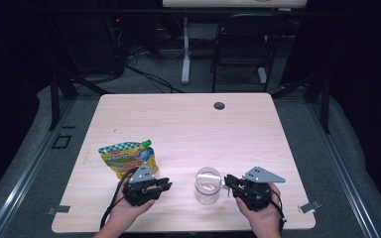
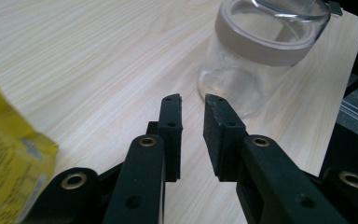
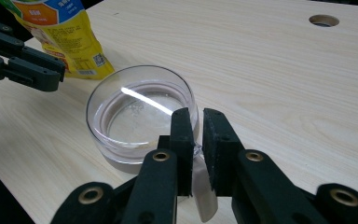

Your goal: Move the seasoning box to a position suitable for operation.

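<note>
Two hands at the near edge of the worktop [image 1: 188,119], each with a hand-held gripper. Right hand-held gripper [image 3: 194,116] is clamped on a clear tab sticking out from the rim of the glass jar [image 1: 208,185]; in the right gripper view the pads pinch the tab with only a thin gap, jaw tips just over the jar's near rim. Tab could be a handle or a lid hinge, hard to tell. Left hand-held gripper [image 2: 193,100] holds nothing; jaws stand narrowly apart with bare wood between them, tips pointed toward the jar, near it but not touching. Jar stands upright on the worktop, near edge, right of centre, between the two grippers; open mouth, a grey band below the rim, inside looks empty. Yellow snack pouch [image 1: 128,156] with a green cap lies flat just beyond and beside the left hand-held gripper, left of the jar, apart from it. Farther off, a round cable hole [image 1: 220,105] near the far edge of the worktop. Beyond that, a dark chair [image 1: 242,44] and a white table leg [image 1: 185,49] on the floor.
</note>
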{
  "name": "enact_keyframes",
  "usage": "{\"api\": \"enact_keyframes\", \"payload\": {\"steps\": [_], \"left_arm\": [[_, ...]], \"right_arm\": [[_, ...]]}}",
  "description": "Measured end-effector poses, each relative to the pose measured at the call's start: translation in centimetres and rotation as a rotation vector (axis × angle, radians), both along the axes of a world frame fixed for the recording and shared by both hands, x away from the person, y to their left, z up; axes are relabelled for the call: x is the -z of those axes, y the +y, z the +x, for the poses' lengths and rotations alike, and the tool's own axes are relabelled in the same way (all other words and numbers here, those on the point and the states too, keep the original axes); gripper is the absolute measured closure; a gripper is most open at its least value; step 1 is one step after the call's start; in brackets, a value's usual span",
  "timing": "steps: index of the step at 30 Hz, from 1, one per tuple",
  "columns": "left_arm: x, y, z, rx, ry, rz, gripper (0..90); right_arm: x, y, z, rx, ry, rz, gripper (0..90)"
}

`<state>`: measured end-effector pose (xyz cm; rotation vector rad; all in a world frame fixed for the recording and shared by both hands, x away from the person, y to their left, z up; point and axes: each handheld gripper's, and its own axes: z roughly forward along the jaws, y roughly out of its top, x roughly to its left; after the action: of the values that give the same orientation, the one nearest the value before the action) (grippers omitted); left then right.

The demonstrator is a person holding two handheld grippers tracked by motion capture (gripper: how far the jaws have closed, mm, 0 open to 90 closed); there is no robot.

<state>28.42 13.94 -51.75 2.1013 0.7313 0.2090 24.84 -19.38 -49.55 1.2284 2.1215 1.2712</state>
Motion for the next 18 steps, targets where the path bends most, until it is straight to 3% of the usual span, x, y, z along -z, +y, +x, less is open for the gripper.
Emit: {"api": "enact_keyframes", "payload": {"steps": [10,18], "left_arm": [[-0.1,-2.8,0.2,0.061,-0.002,0.005,88.3],[0.1,-4.5,0.4,0.096,0.008,-0.001,90.0]], "right_arm": [[0.5,-0.3,-0.2,-0.008,0.001,0.014,85.0],[0.6,-0.2,-0.3,-0.010,-0.013,0.010,86.9]]}}
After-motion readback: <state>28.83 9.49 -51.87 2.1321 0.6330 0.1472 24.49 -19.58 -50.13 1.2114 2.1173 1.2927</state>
